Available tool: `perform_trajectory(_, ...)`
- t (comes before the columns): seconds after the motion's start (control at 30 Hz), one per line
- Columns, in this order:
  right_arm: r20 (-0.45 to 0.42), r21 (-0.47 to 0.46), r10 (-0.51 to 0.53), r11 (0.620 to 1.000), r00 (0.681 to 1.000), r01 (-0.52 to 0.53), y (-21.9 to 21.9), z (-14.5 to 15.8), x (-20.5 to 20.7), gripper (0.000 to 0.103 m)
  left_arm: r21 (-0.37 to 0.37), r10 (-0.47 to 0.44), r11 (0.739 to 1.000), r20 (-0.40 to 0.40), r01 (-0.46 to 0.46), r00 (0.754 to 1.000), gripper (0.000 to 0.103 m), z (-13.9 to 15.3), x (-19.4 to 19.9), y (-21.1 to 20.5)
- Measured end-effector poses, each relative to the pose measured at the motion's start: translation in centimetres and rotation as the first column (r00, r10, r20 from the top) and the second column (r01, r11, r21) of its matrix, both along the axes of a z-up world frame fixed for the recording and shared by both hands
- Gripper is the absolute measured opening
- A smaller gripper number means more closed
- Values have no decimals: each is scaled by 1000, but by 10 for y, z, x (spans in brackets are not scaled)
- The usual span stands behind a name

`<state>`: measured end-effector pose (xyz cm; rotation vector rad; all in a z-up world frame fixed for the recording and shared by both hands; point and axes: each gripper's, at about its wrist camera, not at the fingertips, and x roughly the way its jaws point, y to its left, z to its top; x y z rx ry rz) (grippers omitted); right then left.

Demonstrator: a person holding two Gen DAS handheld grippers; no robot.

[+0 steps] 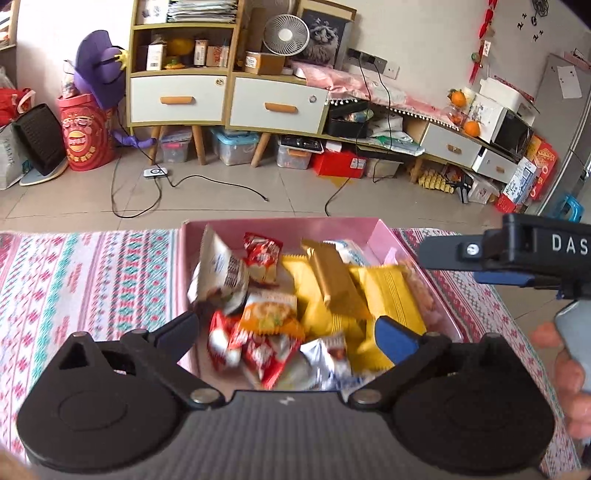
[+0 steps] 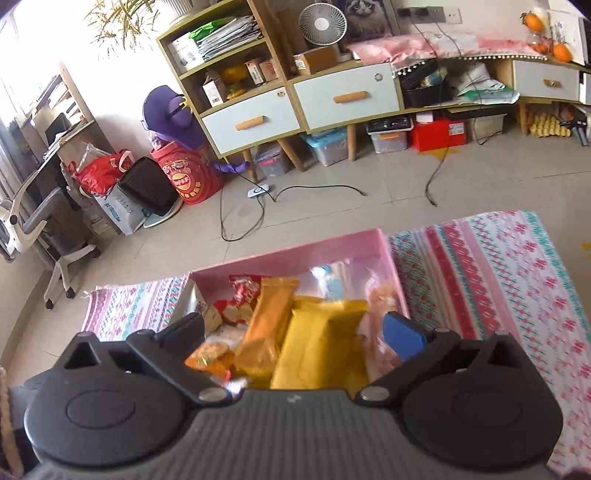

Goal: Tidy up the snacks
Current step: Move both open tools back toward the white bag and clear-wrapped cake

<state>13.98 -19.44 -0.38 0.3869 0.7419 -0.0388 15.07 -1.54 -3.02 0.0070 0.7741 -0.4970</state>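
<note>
Left wrist view shows your left gripper point(image 1: 286, 328) spread wide and empty over the near end of the pink rectangular cardboard box point(image 1: 384, 230), with the foil snack packets point(image 1: 332, 284) heaped inside it. Your right gripper point(image 2: 293, 328) gapes empty above the same box; the pile looks loose, so a careless dip could snag wrappers and spill them over the wall.

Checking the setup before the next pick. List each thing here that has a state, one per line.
Left gripper: jaws wide open, nothing between them.
Right gripper: jaws wide open, nothing held.
Pink box: lidless, full of loose snack packets.
Gold packet: sealed, lying on top of the yellow packets.
Cabinet drawers: shut.
Fan: blades look still.
</note>
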Motion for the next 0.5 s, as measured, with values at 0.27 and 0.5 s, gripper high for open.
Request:
perform_trajectory(0.27,2,-82,-5,997,1000,5,6,-4,-49,103,111,15,994,26,-18,1000,103,-8,-41,17)
perform_trajectory(0.5,33,-130,10,992,999,-6,16,-13,-81,103,86,-1,996,61,-4,998,103,-10,-67,28)
